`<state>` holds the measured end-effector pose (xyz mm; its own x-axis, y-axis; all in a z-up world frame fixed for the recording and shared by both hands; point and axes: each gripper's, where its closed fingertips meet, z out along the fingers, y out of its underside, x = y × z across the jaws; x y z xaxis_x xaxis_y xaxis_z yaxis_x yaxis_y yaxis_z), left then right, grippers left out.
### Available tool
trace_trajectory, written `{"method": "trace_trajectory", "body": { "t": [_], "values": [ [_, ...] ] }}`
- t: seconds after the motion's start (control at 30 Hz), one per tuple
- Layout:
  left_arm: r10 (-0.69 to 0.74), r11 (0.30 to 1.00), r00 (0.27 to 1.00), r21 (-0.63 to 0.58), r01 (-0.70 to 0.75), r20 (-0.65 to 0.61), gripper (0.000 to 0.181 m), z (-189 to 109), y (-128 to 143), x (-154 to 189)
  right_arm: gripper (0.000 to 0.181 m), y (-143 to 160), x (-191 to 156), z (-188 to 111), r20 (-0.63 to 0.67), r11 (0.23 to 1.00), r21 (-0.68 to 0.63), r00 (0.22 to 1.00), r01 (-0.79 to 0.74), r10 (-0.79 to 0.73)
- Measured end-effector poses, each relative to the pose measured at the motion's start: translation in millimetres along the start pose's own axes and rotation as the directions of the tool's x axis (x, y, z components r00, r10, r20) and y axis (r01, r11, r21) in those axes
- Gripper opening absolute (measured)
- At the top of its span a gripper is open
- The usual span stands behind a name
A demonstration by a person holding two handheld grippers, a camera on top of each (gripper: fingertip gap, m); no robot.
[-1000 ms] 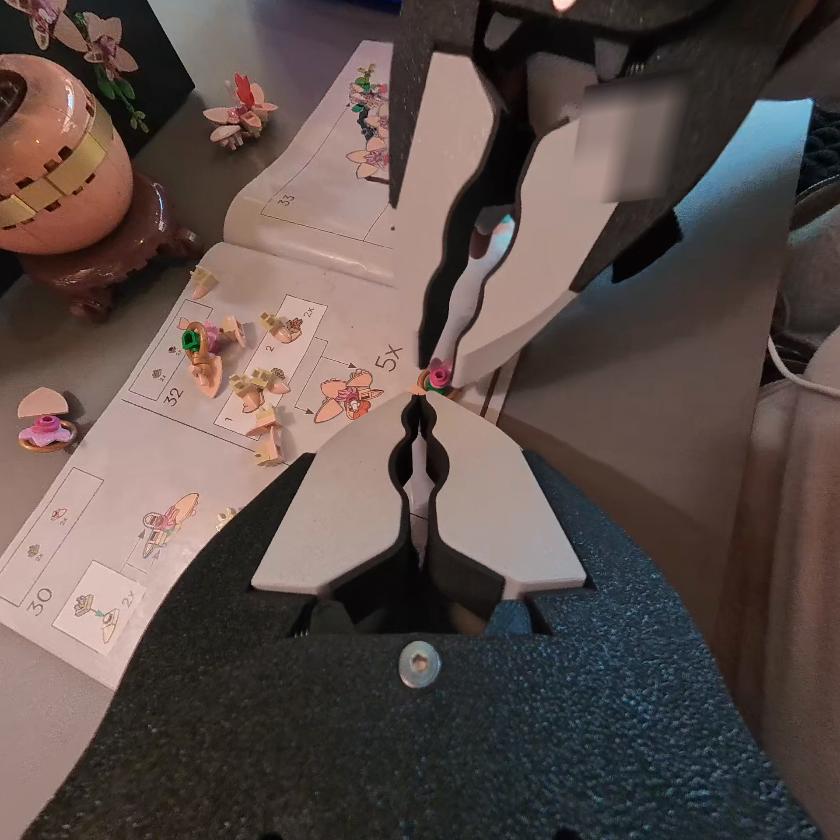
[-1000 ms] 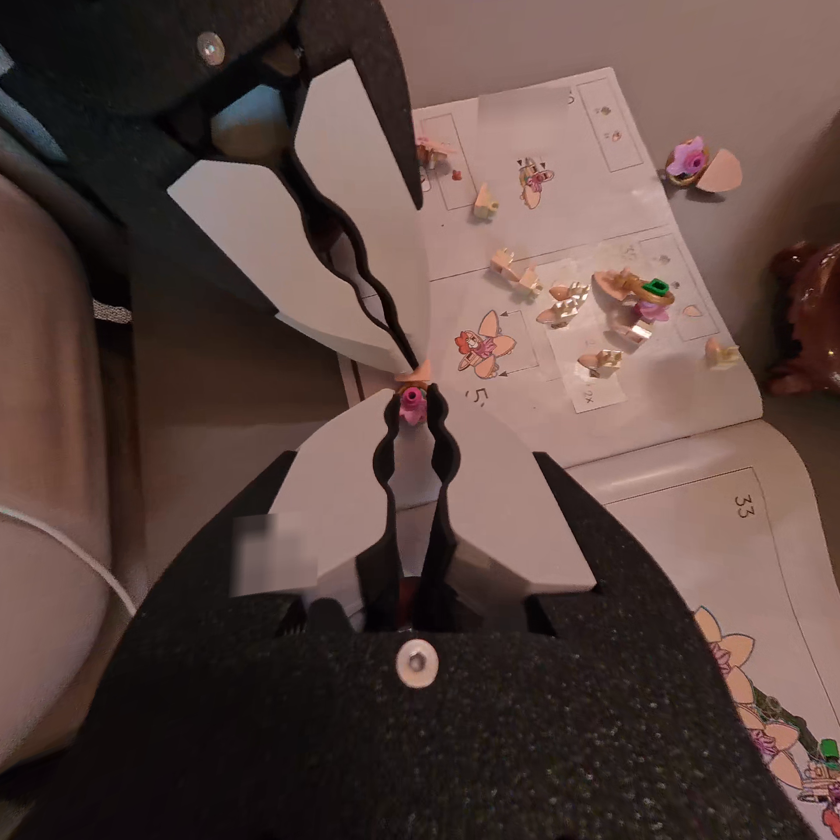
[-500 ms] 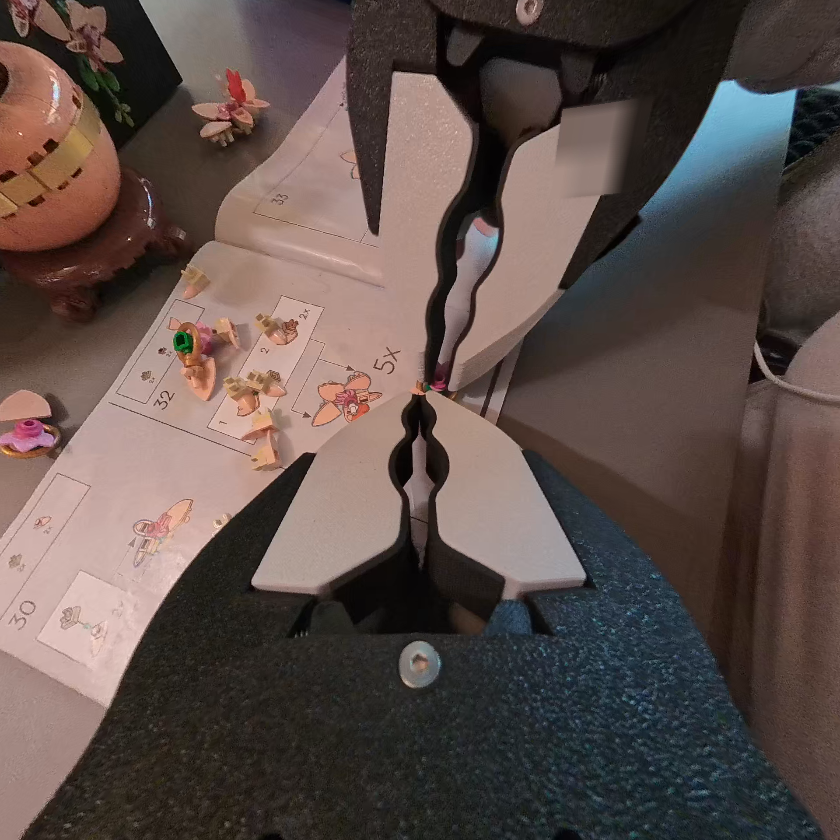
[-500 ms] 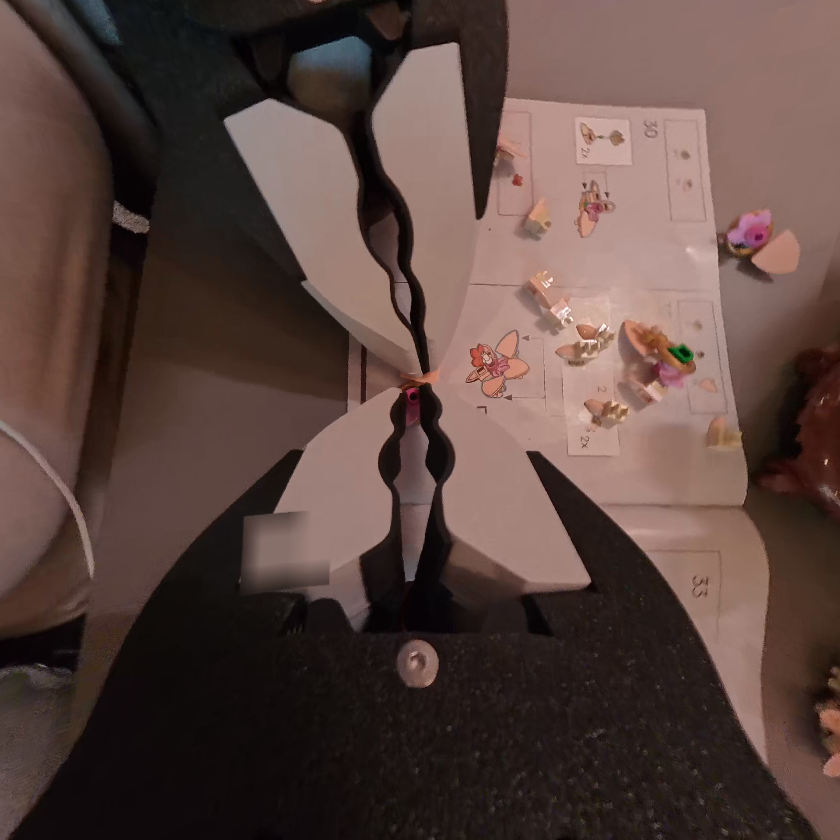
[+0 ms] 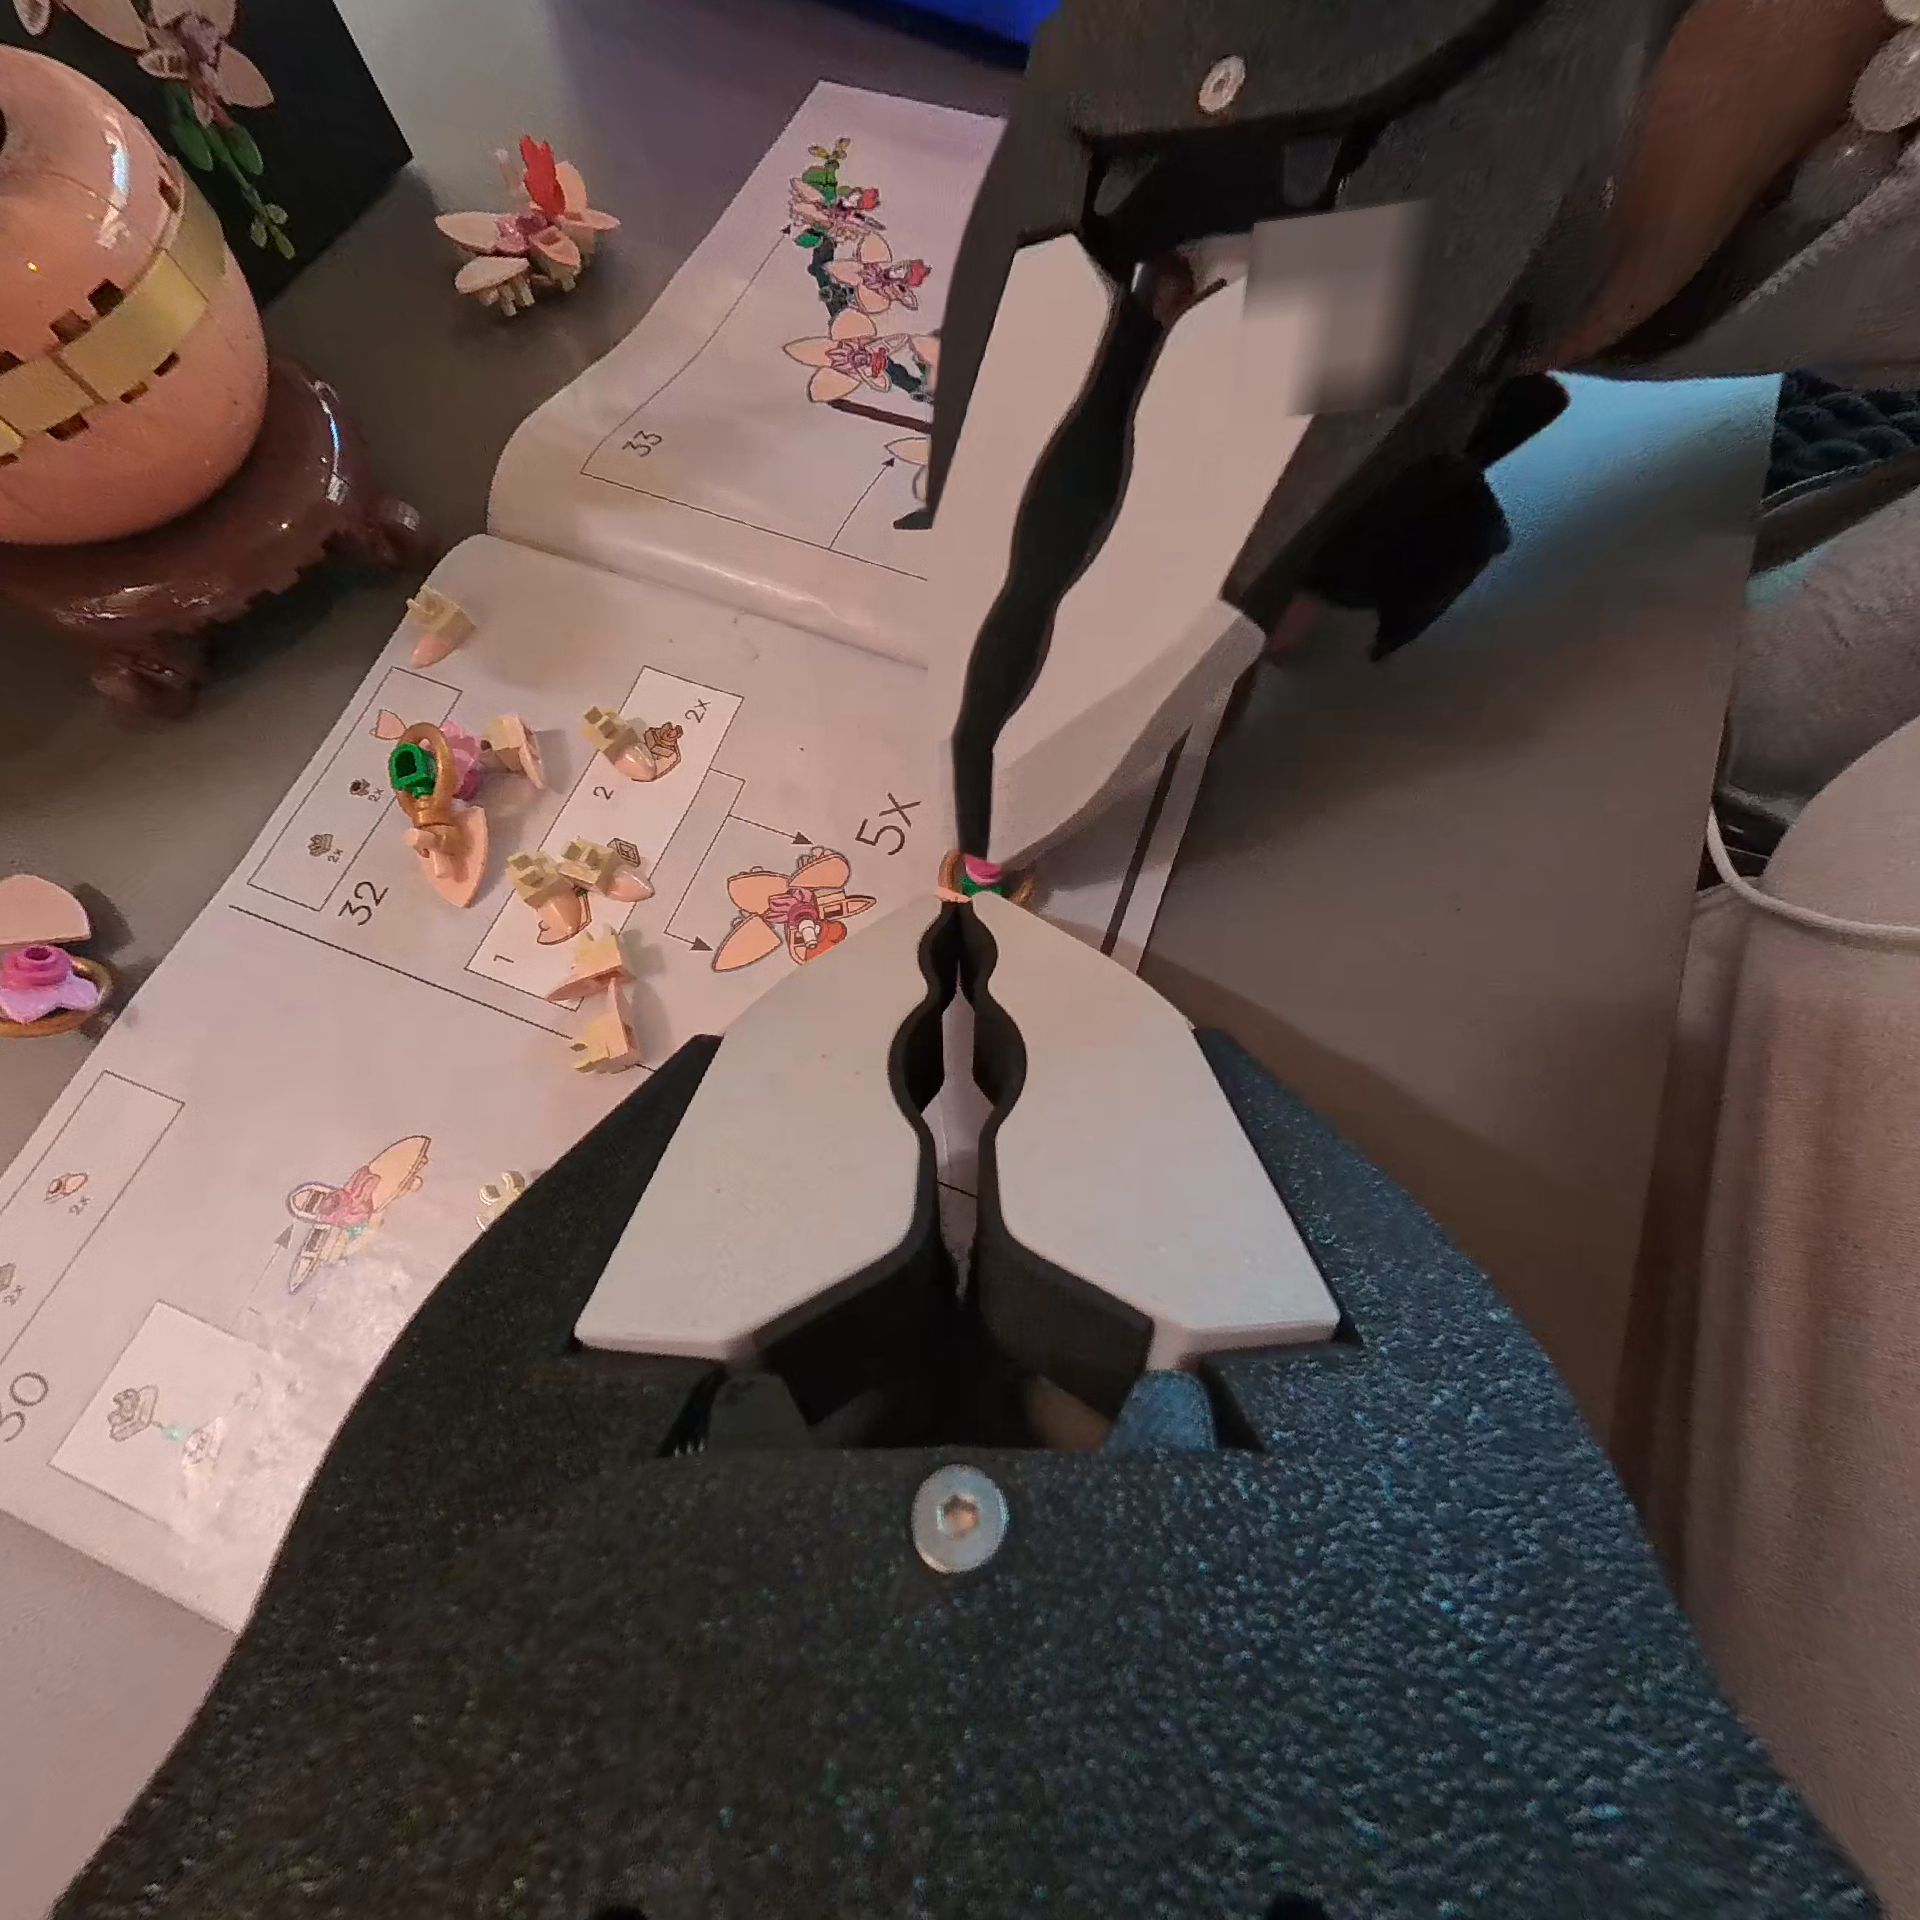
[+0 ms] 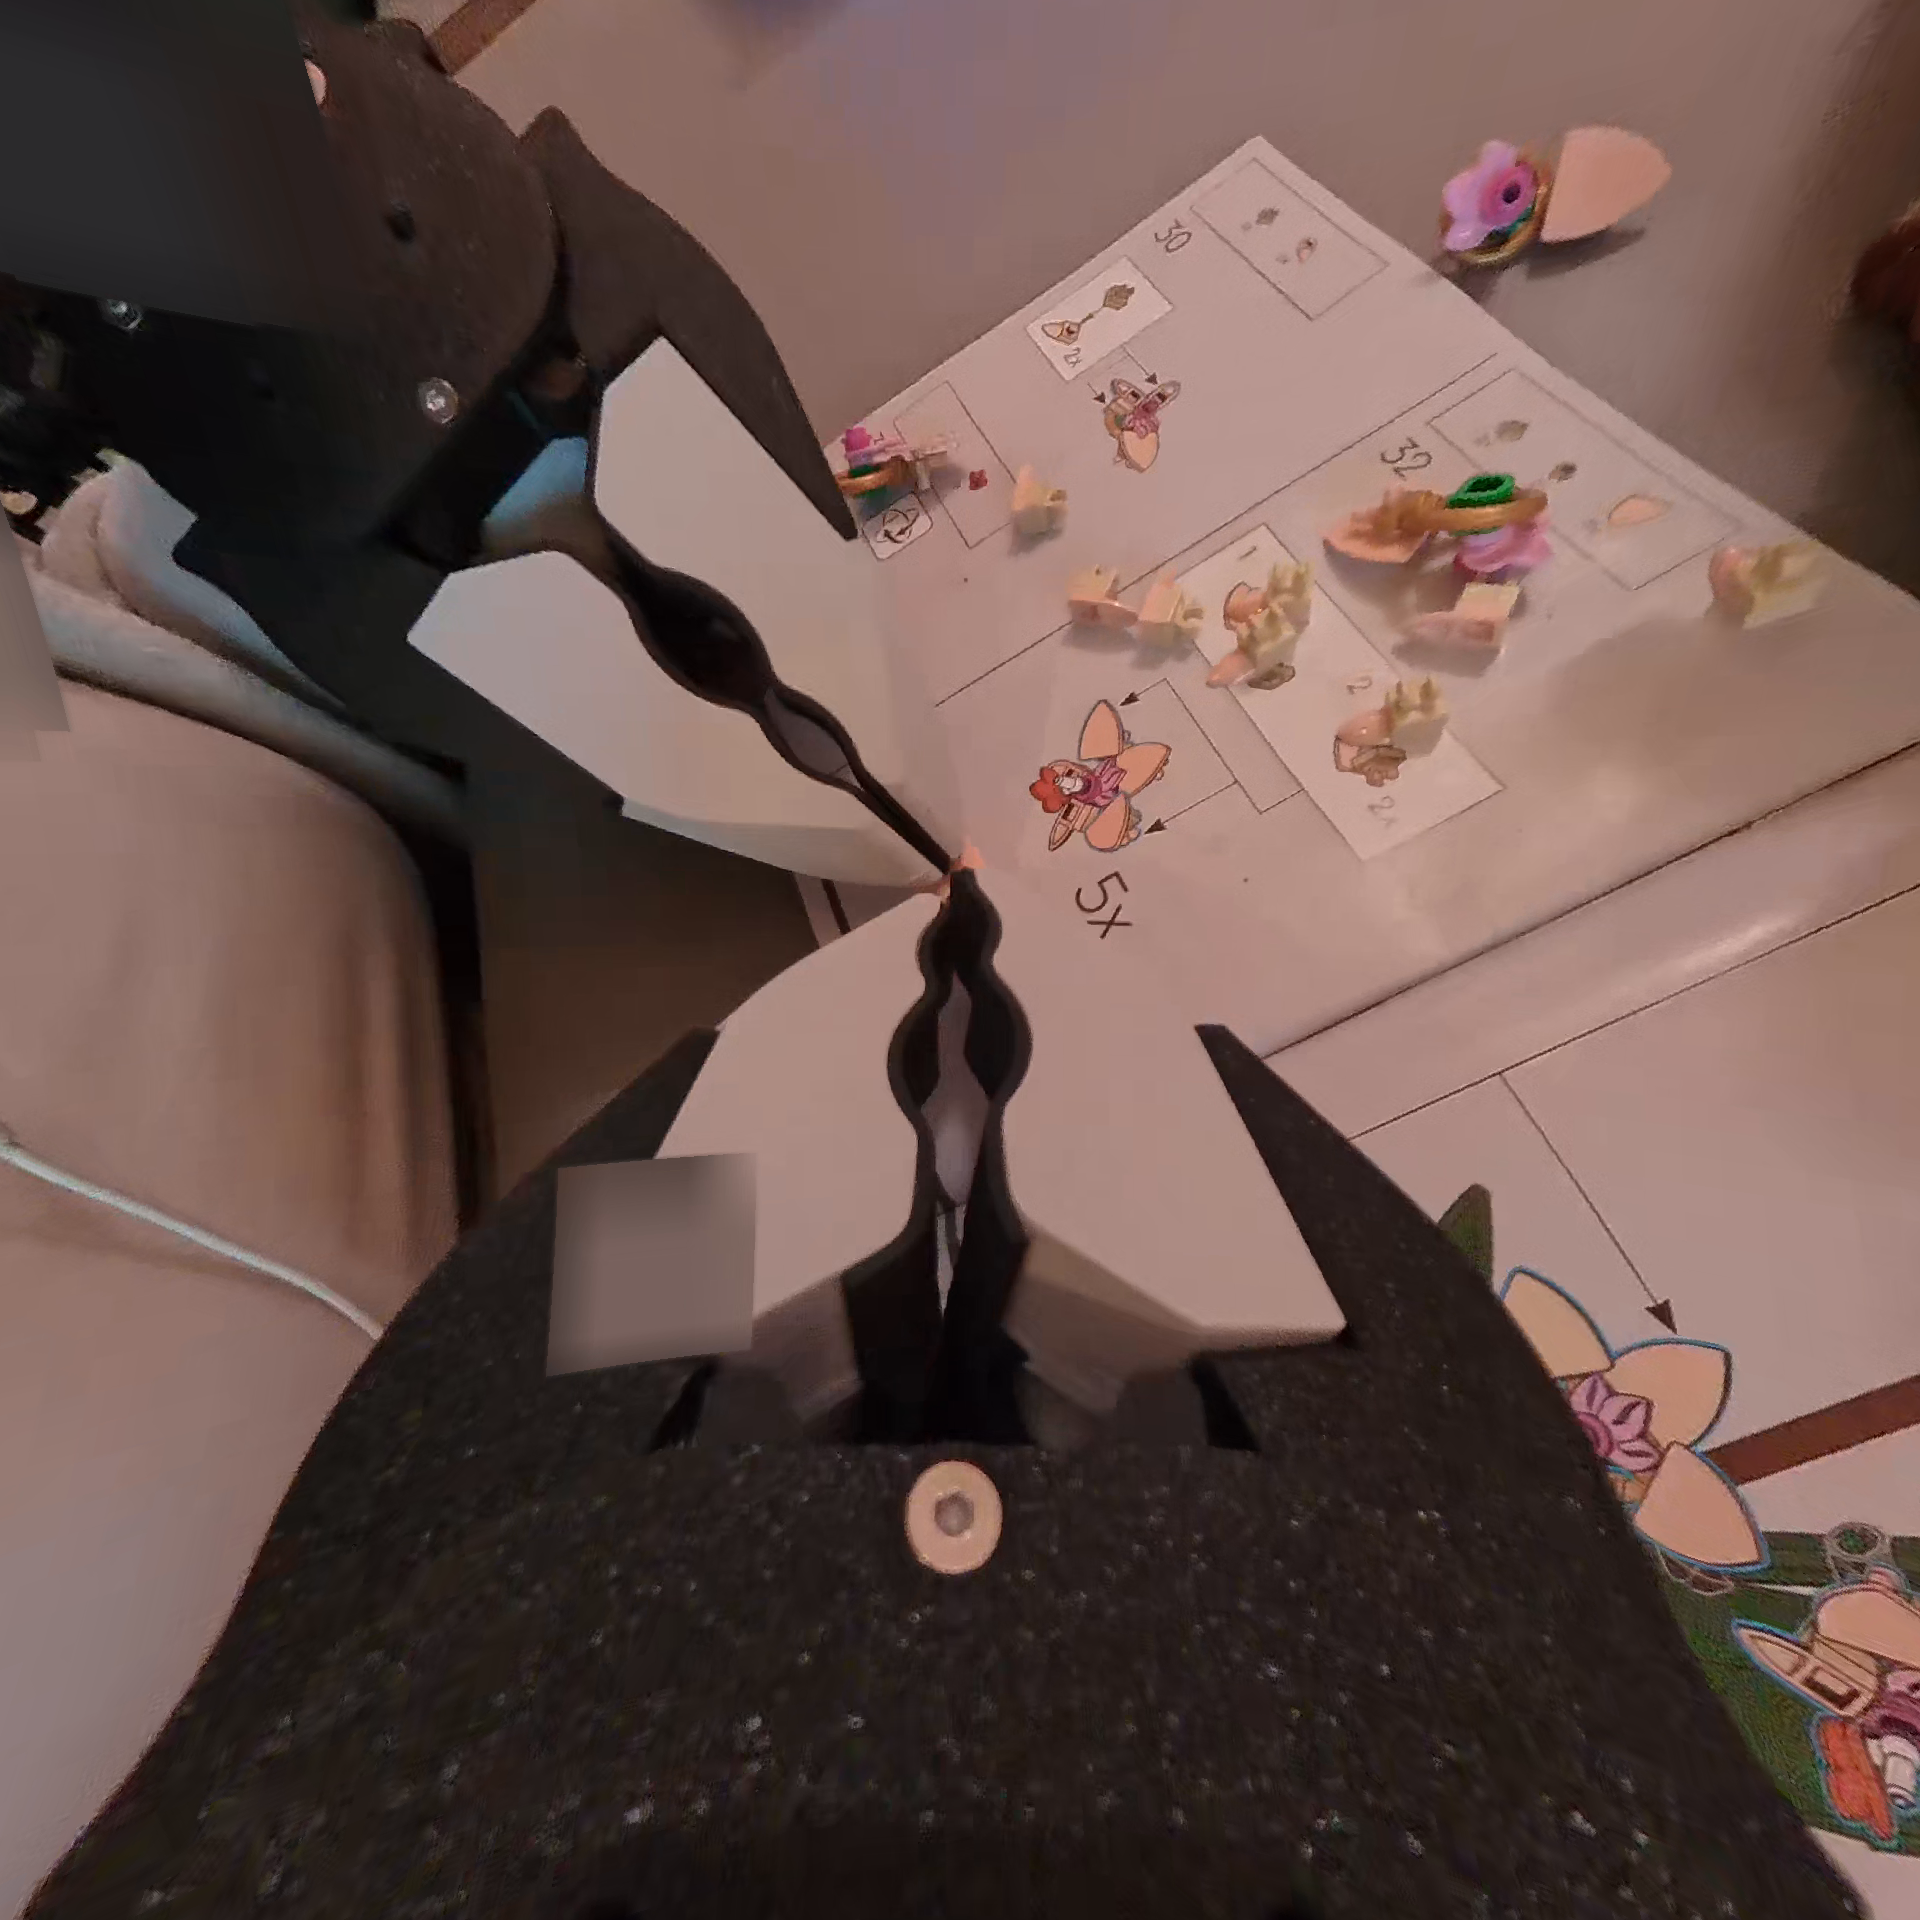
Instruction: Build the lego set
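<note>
My left gripper (image 5: 956, 912) and my right gripper (image 6: 961, 888) meet tip to tip above the open instruction booklet (image 5: 727, 644). The right gripper (image 5: 977, 844) comes down from the top of the left wrist view, shut on a small flower core (image 5: 977, 876) of gold ring, pink and green parts. The left gripper (image 6: 935, 857) reaches in from the upper left of the right wrist view, shut on a thin peach petal piece (image 6: 971, 855). The petal piece touches the core. Most of both pieces is hidden by the fingertips.
Several loose peach petal pieces (image 5: 566, 894) and a gold ring assembly with a green part (image 5: 436, 800) lie on the booklet. A pink egg-shaped vase on a brown stand (image 5: 94, 343), a finished flower (image 5: 525, 223) and a pink flower part (image 5: 42, 977) lie left. A person's beige clothing (image 5: 1818, 1247) is at the right. Left and right tips are no more than a few centimetres apart.
Both grippers have stayed shut and tip to tip. The right gripper has rotated, so the booklet now lies tilted in its view, and the gold ring of the core shows again in the left view.
</note>
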<state>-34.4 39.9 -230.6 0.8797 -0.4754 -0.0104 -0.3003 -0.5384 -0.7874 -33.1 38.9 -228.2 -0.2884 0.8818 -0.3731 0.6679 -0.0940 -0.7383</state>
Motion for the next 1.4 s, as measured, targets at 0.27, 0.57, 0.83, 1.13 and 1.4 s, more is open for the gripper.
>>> {"method": "trace_trajectory", "body": {
  "t": [0.27, 0.57, 0.83, 1.13, 1.4],
  "values": [
    [0.015, 1.000, 1.000, -0.004, -0.015, 0.004, 0.000, 0.0, -0.2, 0.1, 0.024, 2.9, 0.7, -6.9, -0.035, 0.975, -0.114, 0.981, 0.188, -0.193],
    [0.029, 0.999, 1.000, -0.013, -0.029, 0.003, 0.000, 0.0, -0.6, 0.2, 0.012, 6.7, 6.5, -3.5, 0.026, 0.825, -0.445, 0.926, 0.348, -0.377],
    [0.028, 1.000, 1.000, -0.001, -0.028, -0.010, 0.000, -0.3, -0.6, 1.1, 0.009, 7.9, 4.3, 1.9, 0.055, 0.767, -0.527, 0.915, 0.366, -0.399],
    [0.009, 1.000, 1.000, 0.000, -0.010, -0.021, 0.000, -0.3, -0.3, 1.2, 0.006, 7.2, 3.2, 2.7, 0.050, 0.810, -0.445, 0.914, 0.382, -0.403],
    [-0.020, 1.000, 0.999, -0.003, 0.020, -0.041, 0.000, 0.0, -0.2, 1.2, 0.006, 4.8, 1.9, 3.5, 0.017, 0.894, -0.179, 0.910, 0.410, -0.414]
  ]
}}
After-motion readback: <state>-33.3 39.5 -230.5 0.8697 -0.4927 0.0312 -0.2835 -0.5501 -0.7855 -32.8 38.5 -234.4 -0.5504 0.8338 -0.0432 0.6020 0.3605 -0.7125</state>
